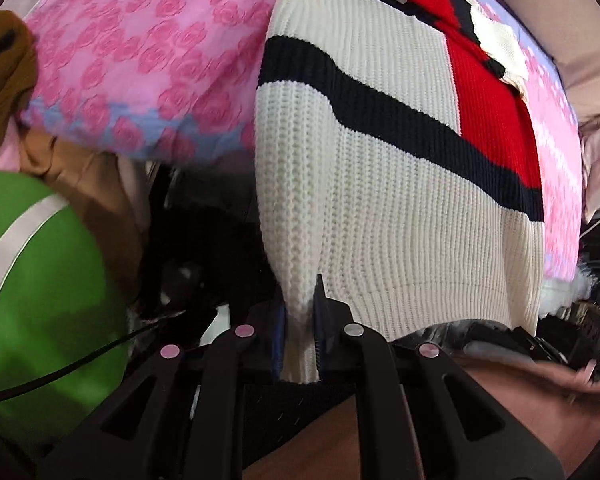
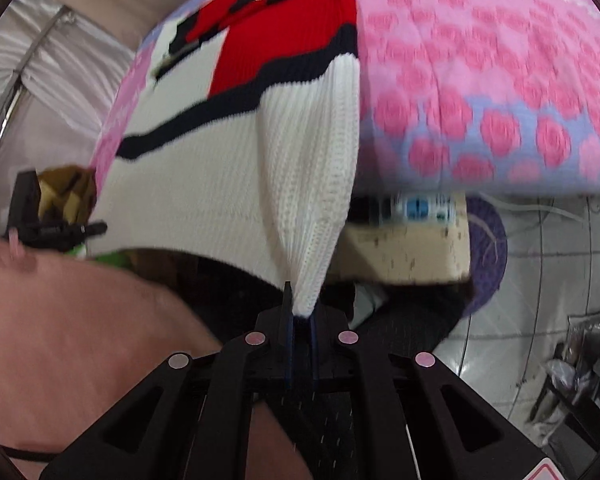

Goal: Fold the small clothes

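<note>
Both grippers pinch the hem of a knit sweater [image 1: 400, 184] stretched over a pink bed.

Left gripper [image 1: 302, 316] fingers closed on the white ribbed corner; right gripper [image 2: 300, 312] fingers likewise clamped on the opposite corner; the white, navy-striped and red sweater hangs off the bed edge and runs back onto the rose-patterned bedspread [image 1: 140, 64]; a green cushion [image 1: 40, 292] sits at left; tiled floor [image 2: 540, 280] lies beyond.

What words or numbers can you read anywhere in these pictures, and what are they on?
None can be read.
The blue and white box under the pink rose bedspread has print, but it is too blurred to read.
The red triangle sign on the right gripper is cut off at the picture's edge.
The knit sweater shows only red, white and navy blocks, no letters.
</note>
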The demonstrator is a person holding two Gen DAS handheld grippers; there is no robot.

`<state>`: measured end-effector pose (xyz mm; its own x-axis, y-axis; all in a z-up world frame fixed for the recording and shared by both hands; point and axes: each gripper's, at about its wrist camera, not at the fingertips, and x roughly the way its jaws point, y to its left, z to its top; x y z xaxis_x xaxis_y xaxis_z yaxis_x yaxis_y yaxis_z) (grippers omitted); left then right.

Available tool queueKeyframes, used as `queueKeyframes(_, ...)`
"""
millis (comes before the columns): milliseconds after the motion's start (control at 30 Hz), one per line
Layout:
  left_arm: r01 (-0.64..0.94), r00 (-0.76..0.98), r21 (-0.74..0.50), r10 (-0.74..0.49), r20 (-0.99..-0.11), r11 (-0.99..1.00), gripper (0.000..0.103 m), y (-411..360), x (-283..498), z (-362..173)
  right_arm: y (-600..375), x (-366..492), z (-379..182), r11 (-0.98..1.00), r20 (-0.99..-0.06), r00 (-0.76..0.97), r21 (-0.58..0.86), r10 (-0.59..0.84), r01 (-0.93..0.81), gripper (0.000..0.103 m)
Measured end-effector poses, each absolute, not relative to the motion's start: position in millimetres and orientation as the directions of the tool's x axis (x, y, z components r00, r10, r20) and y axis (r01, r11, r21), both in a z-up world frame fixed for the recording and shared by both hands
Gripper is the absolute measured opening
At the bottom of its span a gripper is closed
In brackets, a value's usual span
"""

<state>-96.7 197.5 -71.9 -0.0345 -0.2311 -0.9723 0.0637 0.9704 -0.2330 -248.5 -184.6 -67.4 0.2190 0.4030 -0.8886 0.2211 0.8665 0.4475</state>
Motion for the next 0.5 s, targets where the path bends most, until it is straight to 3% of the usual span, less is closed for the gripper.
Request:
queueKeyframes(100, 0.048, -0.013, -0.227, -0.227, -0.974, 0.973, 0.01, 195.9, -99.2, -56.7, -192.9, -240.6, -47.4, 0.864, -0.875, 0.263, 0.461, 0.405, 0.204, 0.005)
queueKeyframes(200, 0.047, 0.132, -0.245, -0.249, -0.959, 0.968, 0.01, 188.8, -70.7, -24.9, -210.8, -203.7, -18.5, 0.85, -0.825, 0.418, 0.49, 0.38, 0.194, 0.005)
queueKeyframes(367, 0.119, 0.435, -0.312, -0.332, -0.837, 0.943, 0.011, 156.8, 42.1, 38.4, -246.5, -100.0, 32.2, 0.864, -0.659, 0.691, 0.494, 0.296, 0.102, 0.004)
queueKeyframes(467, 0.163, 0.59, -0.261, -0.306, -0.747, 0.951, 0.012, 125.8, 115.4, 62.8, -262.9, -12.6, 50.6, 0.898, -0.57, 0.793, 0.435, 0.216, 0.068, 0.005)
queueKeyframes(500, 0.152, 0.644, -0.219, -0.264, -0.717, 0.964, 0.017, 116.2, 141.8, 66.9, -266.4, 10.5, 51.4, 0.903, -0.548, 0.814, 0.425, 0.194, 0.071, 0.006)
